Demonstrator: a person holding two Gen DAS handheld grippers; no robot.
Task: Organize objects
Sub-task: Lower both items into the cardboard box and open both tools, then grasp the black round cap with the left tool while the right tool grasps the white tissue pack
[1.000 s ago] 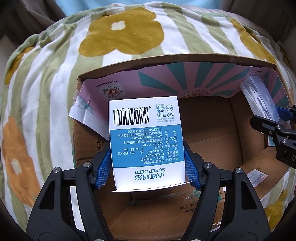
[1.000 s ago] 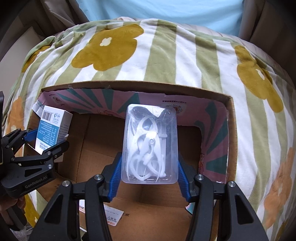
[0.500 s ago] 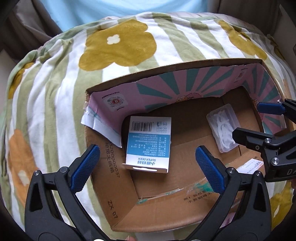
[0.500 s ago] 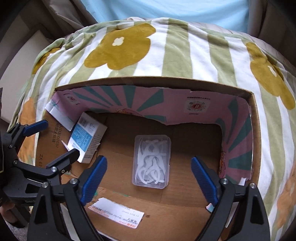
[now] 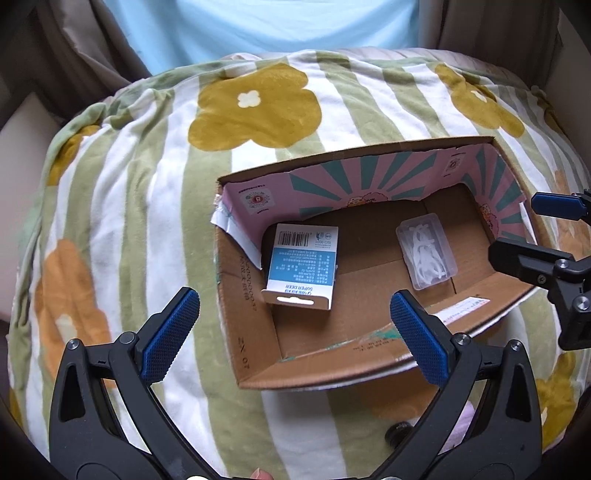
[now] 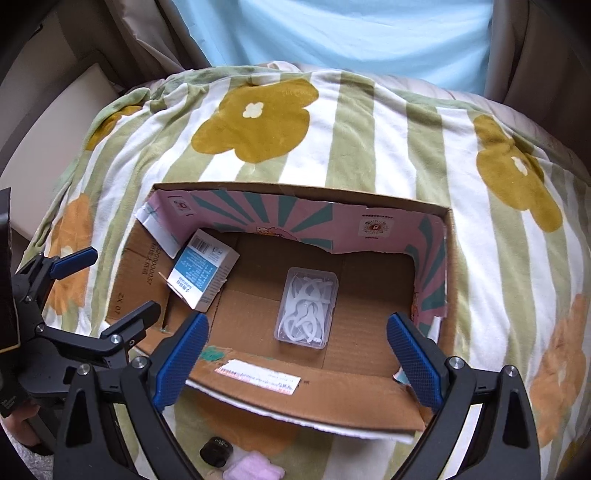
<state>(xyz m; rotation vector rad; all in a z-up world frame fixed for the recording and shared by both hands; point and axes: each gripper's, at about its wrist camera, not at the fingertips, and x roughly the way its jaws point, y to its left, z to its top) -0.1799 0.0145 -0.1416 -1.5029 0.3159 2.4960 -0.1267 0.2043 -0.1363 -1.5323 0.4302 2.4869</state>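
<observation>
A blue-and-white carton [image 5: 301, 267] lies in the left part of an open cardboard box [image 5: 255, 354]; it also shows in the right wrist view [image 6: 203, 273]. A clear plastic case of white picks [image 5: 426, 253] lies in the right part, and in the right wrist view [image 6: 306, 308] it is in the middle of the box [image 6: 332, 398]. My left gripper [image 5: 295, 332] is open and empty, held above the box's near left edge. My right gripper [image 6: 295, 362] is open and empty above the near edge.
The box sits on a blanket with green stripes and yellow flowers [image 5: 147, 184]. A small black round object [image 6: 216, 450] and a pink soft item [image 6: 255, 467] lie on the blanket near me. A light blue wall panel [image 6: 332, 33] is behind.
Both grippers let go: the carton and the clear case were dropped into the box. Both grippers then opened wide and pulled back and up from the box.
</observation>
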